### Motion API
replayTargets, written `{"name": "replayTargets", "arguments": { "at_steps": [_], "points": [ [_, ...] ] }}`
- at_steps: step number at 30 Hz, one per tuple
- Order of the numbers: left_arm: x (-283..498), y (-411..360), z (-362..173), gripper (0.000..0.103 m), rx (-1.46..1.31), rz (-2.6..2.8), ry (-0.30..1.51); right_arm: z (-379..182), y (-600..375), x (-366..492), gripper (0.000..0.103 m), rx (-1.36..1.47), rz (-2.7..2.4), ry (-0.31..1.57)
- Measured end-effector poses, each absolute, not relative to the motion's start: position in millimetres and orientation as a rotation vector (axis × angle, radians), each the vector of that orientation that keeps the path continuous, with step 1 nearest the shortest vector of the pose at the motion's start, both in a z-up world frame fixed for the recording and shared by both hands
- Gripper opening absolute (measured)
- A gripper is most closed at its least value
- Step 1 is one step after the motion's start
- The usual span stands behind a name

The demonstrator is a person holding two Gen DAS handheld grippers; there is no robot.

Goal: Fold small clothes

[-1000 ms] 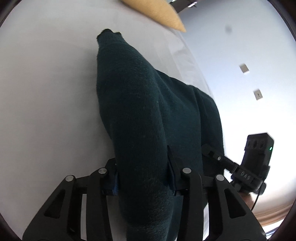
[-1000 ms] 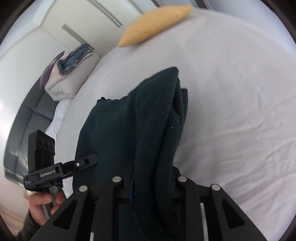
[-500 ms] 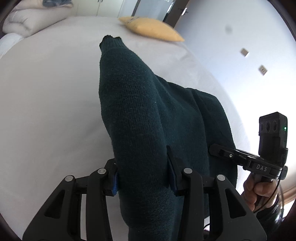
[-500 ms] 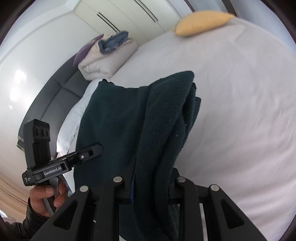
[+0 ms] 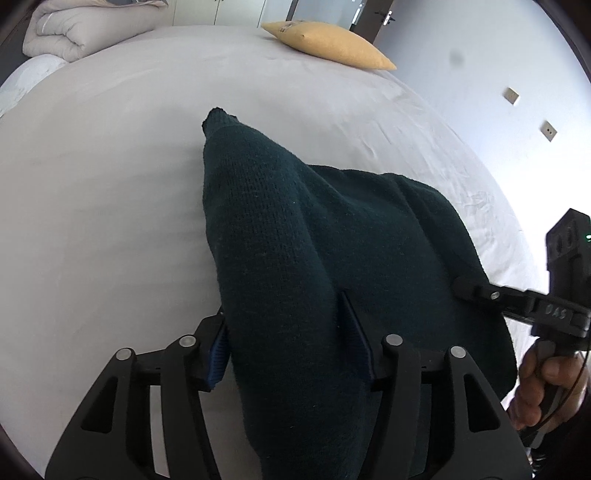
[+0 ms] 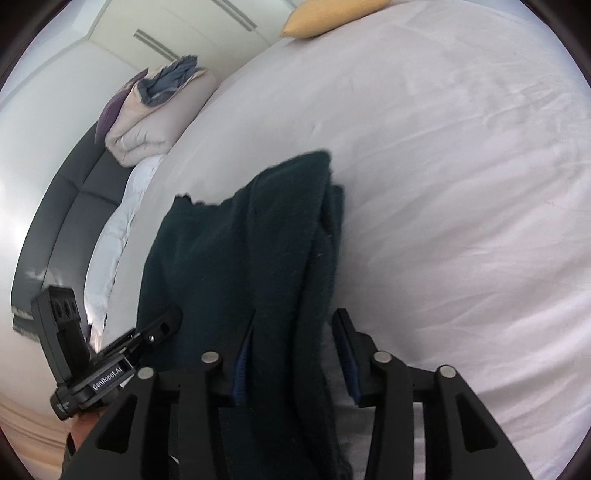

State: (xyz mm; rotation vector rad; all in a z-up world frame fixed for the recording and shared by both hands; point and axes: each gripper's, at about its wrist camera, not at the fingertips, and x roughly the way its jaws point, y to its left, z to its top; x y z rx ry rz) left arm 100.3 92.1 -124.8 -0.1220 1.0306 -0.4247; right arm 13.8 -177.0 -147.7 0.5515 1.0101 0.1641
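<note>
A dark green knitted sweater (image 5: 295, 240) hangs between my two grippers above the white bed (image 5: 110, 184). My left gripper (image 5: 284, 343) is shut on a thick fold of it, the cloth bulging forward over the jaws. My right gripper (image 6: 295, 354) holds another part of the sweater (image 6: 258, 258); its jaws stand a little apart with cloth against the left pad and a gap at the right pad. Each gripper shows in the other's view: the right one (image 5: 480, 291) at the right, the left one (image 6: 155, 328) at the lower left.
A yellow pillow (image 5: 332, 44) lies at the far end of the bed, also in the right wrist view (image 6: 325, 18). A folded beige duvet (image 5: 74, 33) sits at the head, with blue and purple cloth on it (image 6: 166, 81). A dark headboard (image 6: 66, 221) lies left.
Both grippers have dropped closer to the bed with the sweater. The right gripper's jaws have parted slightly, and the cloth between them has slackened.
</note>
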Motion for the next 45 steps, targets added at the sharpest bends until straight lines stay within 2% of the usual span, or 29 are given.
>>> {"name": "replayTargets", "arguments": {
  "at_steps": [8, 10, 13, 16, 19, 21, 23, 24, 25, 26, 27, 29, 31, 34, 36, 41, 45],
  "points": [
    [102, 105, -130, 0.059, -0.124, -0.423, 1.023, -93, -154, 0, 0.048, 0.552, 0.229, 0.825],
    [102, 104, -130, 0.06, -0.12, -0.42, 1.019, -96, -138, 3, 0.049, 0.535, 0.28, 0.842],
    [104, 102, -129, 0.06, -0.112, -0.417, 1.012, -132, -130, 8, 0.051, 0.52, 0.255, 0.964],
    [97, 105, -121, 0.06, -0.117, -0.419, 0.984, -145, -140, 1, 0.041, 0.535, 0.254, 0.929],
    [81, 111, -103, 0.059, -0.102, -0.404, 0.912, -130, -148, -11, 0.042, 0.528, 0.209, 0.899],
    [61, 116, -80, 0.061, -0.066, -0.382, 0.811, -109, -146, -26, 0.049, 0.441, 0.148, 0.838],
    [30, 121, -48, 0.072, -0.013, -0.336, 0.649, -87, -142, -43, 0.055, 0.353, 0.122, 0.75],
    [15, 122, -34, 0.083, 0.007, -0.309, 0.571, -71, -137, -55, 0.059, 0.293, 0.098, 0.688],
    [-7, 124, -15, 0.097, 0.03, -0.28, 0.463, -59, -133, -64, 0.068, 0.25, 0.08, 0.639],
    [-21, 125, -5, 0.103, 0.044, -0.259, 0.394, -45, -131, -72, 0.077, 0.212, 0.07, 0.588],
    [-43, 127, 11, 0.103, 0.063, -0.222, 0.289, -31, -124, -85, 0.082, 0.167, 0.066, 0.518],
    [-76, 125, 35, 0.103, 0.099, -0.17, 0.149, -10, -115, -103, 0.101, 0.104, 0.051, 0.423],
    [-91, 124, 49, 0.103, 0.128, -0.156, 0.138, 8, -109, -121, 0.103, 0.06, 0.045, 0.342],
    [-99, 123, 64, 0.103, 0.154, -0.103, 0.261, 30, -99, -144, 0.103, 0.014, -0.003, 0.231],
    [-108, 126, 71, 0.103, 0.148, -0.086, 0.275, 41, -96, -151, 0.103, 0.015, -0.017, 0.205],
    [-124, 138, 79, 0.103, 0.086, -0.15, 0.319, 58, -101, -163, 0.103, 0.072, 0.026, 0.247],
    [-119, 142, 71, 0.103, 0.045, -0.145, 0.419, 59, -105, -159, 0.103, 0.113, 0.028, 0.367]
  ]
}}
